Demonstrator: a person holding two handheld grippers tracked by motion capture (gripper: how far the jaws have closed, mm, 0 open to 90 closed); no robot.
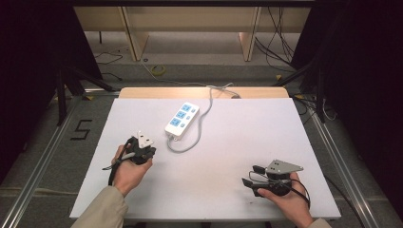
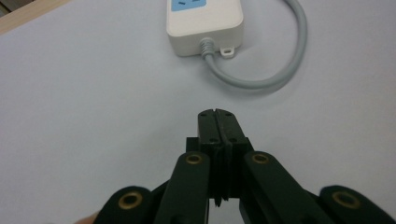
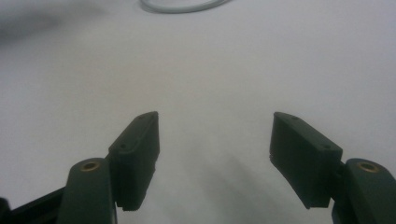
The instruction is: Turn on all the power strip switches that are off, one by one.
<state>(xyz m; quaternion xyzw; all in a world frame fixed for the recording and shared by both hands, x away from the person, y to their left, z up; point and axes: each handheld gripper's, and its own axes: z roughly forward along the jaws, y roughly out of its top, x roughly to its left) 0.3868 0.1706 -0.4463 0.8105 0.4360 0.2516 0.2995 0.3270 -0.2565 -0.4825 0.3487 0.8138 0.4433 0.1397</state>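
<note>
Near the table's left edge, the left gripper [image 1: 139,153] sits in the person's hand with its jaws pressed together on nothing — the left gripper view shows the two pads meeting flush. It points toward the power strip [image 1: 182,119], which lies near the back of the white table [image 1: 247,142], its grey cable [image 1: 190,145] looping off the near end and a second run trailing over the far edge. The strip is near this gripper but not touching it. The right gripper [image 1: 254,178] rests near the front right, jaws spread wide over bare table, well apart from the strip.

Several things could go wrong from here. With the left jaws closed, a reach at the strip would only shove it — the smooth casing would likely slide on the slick surface rather than be grasped. The cable loop lies between gripper and strip, so a low approach could snag it and drag or twist the strip. The strip looks wide for the jaws; a pinch across a rounded corner may slip. Pulling it forward could also tighten the cable at the far edge.
</note>
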